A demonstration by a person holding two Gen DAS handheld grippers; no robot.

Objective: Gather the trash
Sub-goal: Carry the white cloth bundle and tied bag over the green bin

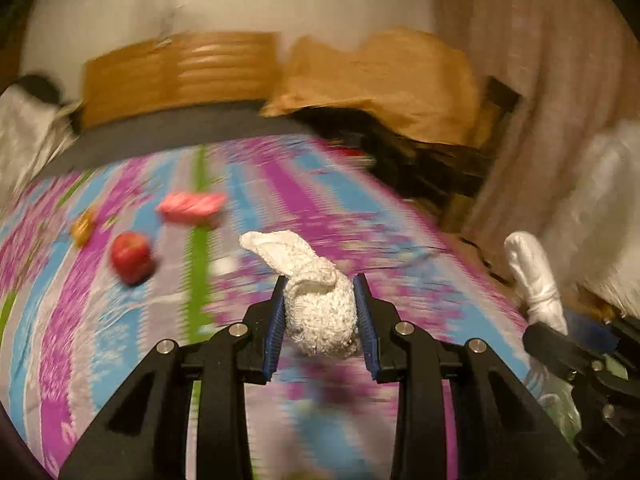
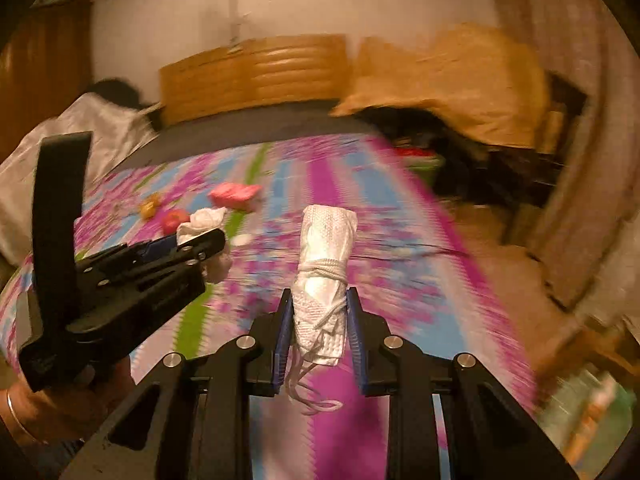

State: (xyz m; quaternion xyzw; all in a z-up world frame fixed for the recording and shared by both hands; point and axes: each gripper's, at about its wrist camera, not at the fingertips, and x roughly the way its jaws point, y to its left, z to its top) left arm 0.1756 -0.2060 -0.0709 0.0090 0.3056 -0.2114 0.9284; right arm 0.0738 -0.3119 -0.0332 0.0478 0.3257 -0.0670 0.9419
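The bedspread (image 1: 328, 208), striped in purple, blue and green, fills the middle of both views. In the left wrist view its right edge runs diagonally from the upper middle down to the lower right, with bare floor and a pinkish curtain (image 1: 560, 80) beyond. Its far edge meets a dark grey strip below a wooden headboard (image 1: 180, 76) in the upper left, beside a tan pillow (image 1: 384, 80) at upper centre. The middle and right of the cloth lie open; the objects sit at left.

There, well apart from the grippers, lie a red apple (image 1: 132, 258), a pink packet (image 1: 192, 208) above it, and a small golden wrapper (image 1: 83, 229) at the left; all are blurred.

The left gripper (image 1: 320, 312) is closed partway, its blue pads pressed on both sides of a crumpled white tissue wad (image 1: 316, 300) whose loose end pokes up and left. In the right wrist view this gripper shows at left, tissue at its tips.

The right gripper (image 2: 318, 320) is closed narrowly on a rolled white wrapper bundle (image 2: 326, 268) bound with white string, standing upright between the pads, string ends dangling below. In the left wrist view that bundle shows at the right edge.
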